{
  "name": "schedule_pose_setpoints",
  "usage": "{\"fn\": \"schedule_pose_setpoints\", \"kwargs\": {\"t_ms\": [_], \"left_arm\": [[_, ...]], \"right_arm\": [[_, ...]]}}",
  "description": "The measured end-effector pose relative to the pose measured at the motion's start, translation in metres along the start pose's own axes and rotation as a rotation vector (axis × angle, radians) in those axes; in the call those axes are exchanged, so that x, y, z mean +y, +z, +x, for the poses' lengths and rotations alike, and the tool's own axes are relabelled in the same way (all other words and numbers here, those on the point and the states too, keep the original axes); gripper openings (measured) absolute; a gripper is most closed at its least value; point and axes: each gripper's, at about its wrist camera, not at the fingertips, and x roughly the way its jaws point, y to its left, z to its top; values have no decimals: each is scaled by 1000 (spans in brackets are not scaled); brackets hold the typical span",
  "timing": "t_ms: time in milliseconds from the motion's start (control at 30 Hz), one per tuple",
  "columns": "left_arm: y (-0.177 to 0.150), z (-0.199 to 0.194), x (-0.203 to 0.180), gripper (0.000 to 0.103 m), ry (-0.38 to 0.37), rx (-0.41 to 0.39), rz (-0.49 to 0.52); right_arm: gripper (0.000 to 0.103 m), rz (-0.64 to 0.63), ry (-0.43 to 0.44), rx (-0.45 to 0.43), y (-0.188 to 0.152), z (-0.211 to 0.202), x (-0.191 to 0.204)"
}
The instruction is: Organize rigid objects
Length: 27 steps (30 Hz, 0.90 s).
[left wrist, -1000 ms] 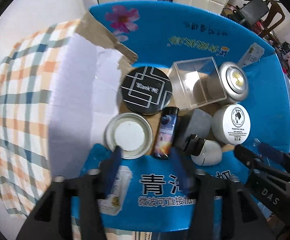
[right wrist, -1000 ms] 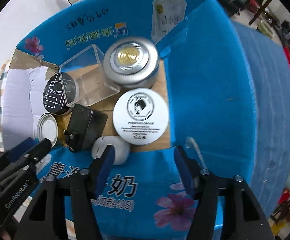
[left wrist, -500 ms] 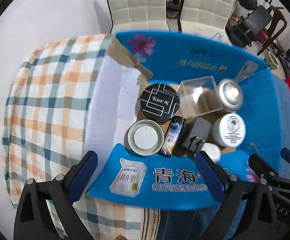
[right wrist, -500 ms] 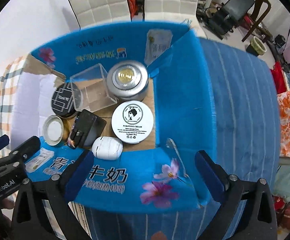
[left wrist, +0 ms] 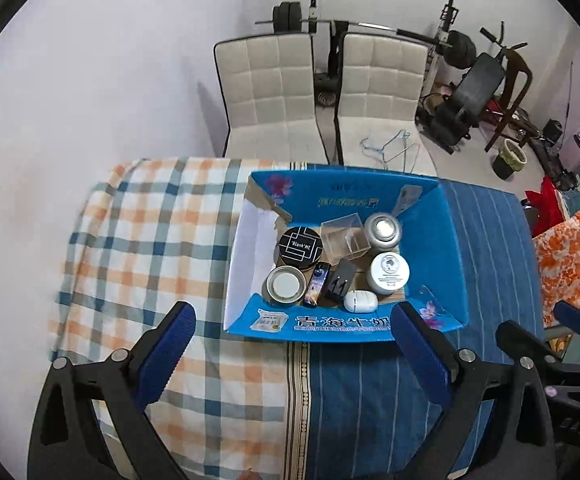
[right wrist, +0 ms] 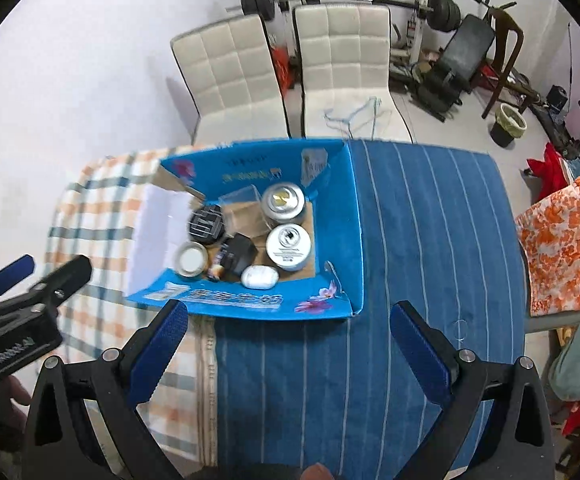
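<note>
Nearest, left claw [left wrist: 291,340] and right claw [right wrist: 288,338], both spread wide, holding nothing, above the cloth-covered bench [right wrist: 409,280]. Beyond, blue box [left wrist: 441,248] holding jars, a clear cube [left wrist: 345,236], a white case [left wrist: 360,301]. Farthest, two white chairs [left wrist: 274,96].

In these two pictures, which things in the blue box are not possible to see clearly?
- Black adapter: right wrist view, motion blur hides its shape.
- Small print on the white cream jar: left wrist view, too small to read.
- Clear plastic case: both views, whether it holds anything cannot be told.
- Box floor: mostly covered by the items.
</note>
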Motion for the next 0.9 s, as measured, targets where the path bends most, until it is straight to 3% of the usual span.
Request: {"fn": "schedule_pose_setpoints", "kwargs": {"t_ms": [300, 900], "left_arm": [[-12, -35, -5, 100, -20, -22, -8], [-14, -41, -1, 100, 2, -37, -21]], "right_arm": [[103, -5, 8, -64, -13, -64, 2], [103, 19, -82, -120, -10, -68, -7]]}}
